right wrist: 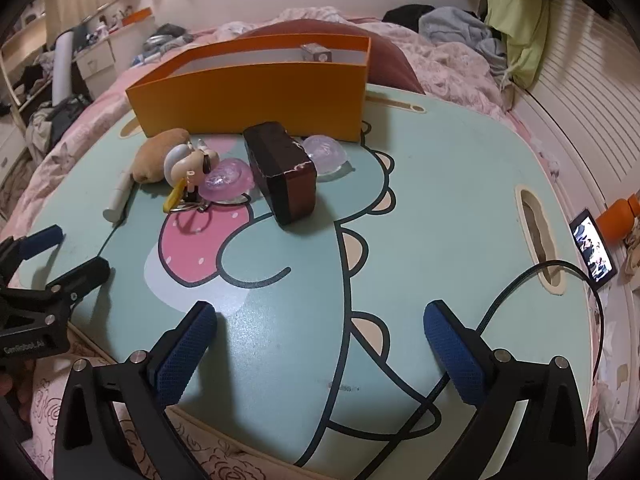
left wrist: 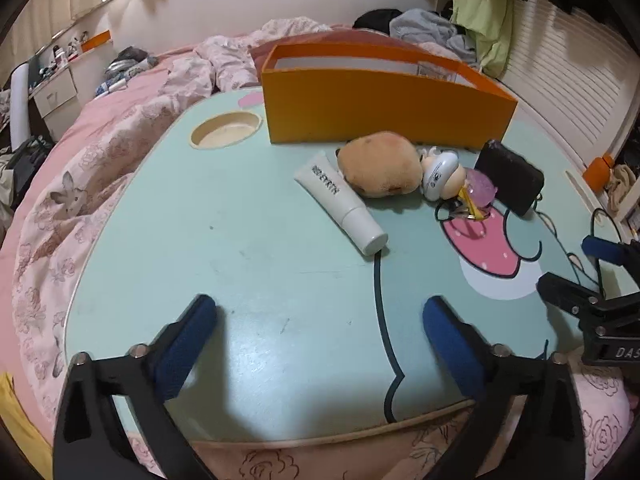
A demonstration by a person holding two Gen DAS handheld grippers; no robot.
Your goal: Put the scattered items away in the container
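Before the orange container (left wrist: 384, 104), the white tube (left wrist: 340, 204) lies diagonally, cap nearest; both grippers' jaws spread, empty.

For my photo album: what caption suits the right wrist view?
Open right gripper hovers over cartoon lap table; dark box, keychain figure await orange container.

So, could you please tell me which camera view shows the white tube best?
The left wrist view: the white tube lies unobstructed there, its printed lettering and cap visible. In the right wrist view the tube sits far left, seen end-on, its upper part hidden behind the plush toy.
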